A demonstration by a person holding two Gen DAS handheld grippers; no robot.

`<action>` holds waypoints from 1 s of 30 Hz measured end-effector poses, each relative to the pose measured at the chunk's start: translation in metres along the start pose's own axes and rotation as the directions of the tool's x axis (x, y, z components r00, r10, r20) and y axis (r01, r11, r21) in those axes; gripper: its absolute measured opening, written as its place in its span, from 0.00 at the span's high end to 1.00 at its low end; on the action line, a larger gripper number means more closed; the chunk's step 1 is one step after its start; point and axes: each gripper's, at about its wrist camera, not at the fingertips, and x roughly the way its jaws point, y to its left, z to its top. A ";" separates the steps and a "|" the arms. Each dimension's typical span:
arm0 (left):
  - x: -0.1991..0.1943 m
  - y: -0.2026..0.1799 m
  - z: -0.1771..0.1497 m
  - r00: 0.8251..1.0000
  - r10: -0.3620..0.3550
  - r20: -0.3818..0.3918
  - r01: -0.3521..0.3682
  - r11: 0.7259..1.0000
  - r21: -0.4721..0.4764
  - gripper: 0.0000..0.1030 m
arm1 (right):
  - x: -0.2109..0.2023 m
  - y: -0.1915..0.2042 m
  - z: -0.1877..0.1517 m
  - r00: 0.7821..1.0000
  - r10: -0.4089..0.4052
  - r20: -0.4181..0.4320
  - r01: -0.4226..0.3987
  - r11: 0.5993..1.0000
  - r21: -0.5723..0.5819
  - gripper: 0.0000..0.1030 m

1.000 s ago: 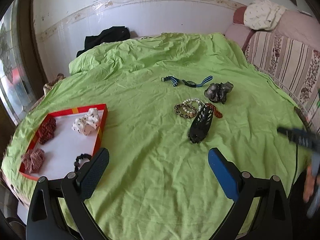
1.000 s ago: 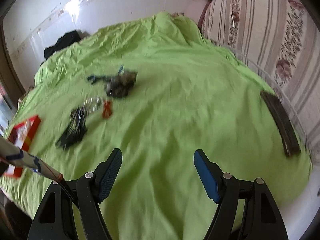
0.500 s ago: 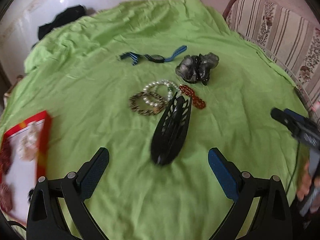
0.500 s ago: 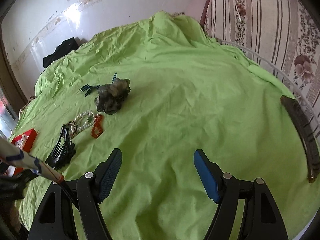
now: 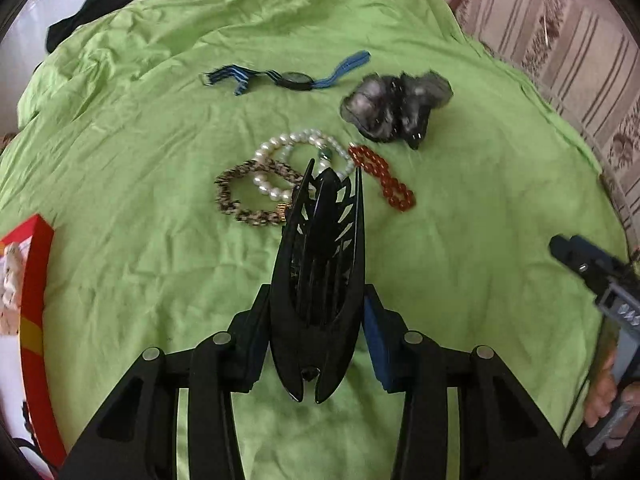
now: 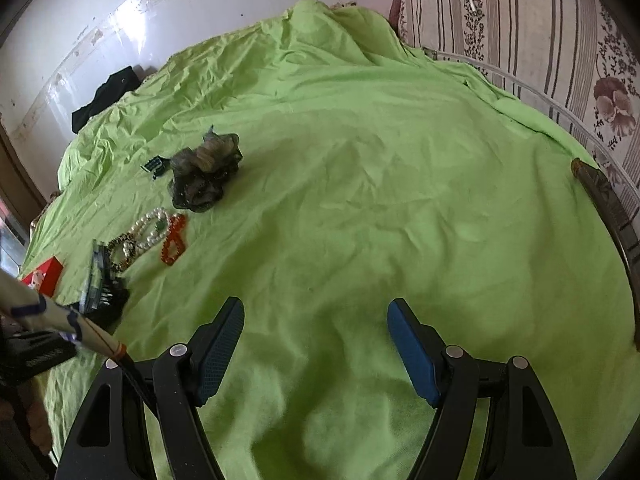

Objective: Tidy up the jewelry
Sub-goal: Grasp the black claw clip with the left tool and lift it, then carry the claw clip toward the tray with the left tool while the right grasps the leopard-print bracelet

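Note:
My left gripper [image 5: 316, 320] is shut on a large black hair claw [image 5: 320, 272], its blue pads against both sides of it on the green sheet. Beyond the claw lie a white pearl bracelet [image 5: 280, 156], a brown speckled bracelet [image 5: 244, 200] and a red bead bracelet [image 5: 384, 180]. Farther back are a grey scrunchie [image 5: 392, 108] and a blue-strapped watch [image 5: 292, 78]. The red-rimmed box [image 5: 36, 248] is at the left edge. My right gripper [image 6: 316, 344] is open and empty over bare sheet; the bracelets [image 6: 152, 232] and scrunchie [image 6: 204, 176] lie to its left.
The green sheet [image 6: 380, 160] covers the whole bed. A striped floral sofa back [image 6: 540, 40] runs along the right. A dark curved strip [image 6: 612, 216] lies at the bed's right edge. A black garment [image 5: 96, 8] lies at the far left by the wall.
My left gripper moved forward from near the box to the black hair claw and closed on it. My right gripper stayed open with little movement.

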 end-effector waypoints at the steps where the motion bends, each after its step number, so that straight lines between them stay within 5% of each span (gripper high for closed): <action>1: -0.007 0.002 -0.001 1.000 -0.011 0.008 0.012 1.000 -0.014 0.60 | 0.000 0.000 0.000 1.000 -0.004 0.000 0.004 1.000 0.000 0.24; 22: -0.118 0.040 -0.051 0.979 -0.023 0.202 0.055 0.986 -0.157 0.60 | -0.075 0.023 -0.034 0.995 -0.086 0.049 0.088 0.996 -0.034 0.24; 30: -0.143 0.064 -0.075 0.967 0.041 0.250 0.010 0.980 -0.200 0.60 | -0.098 0.054 -0.039 0.995 -0.071 0.067 0.077 0.992 -0.099 0.24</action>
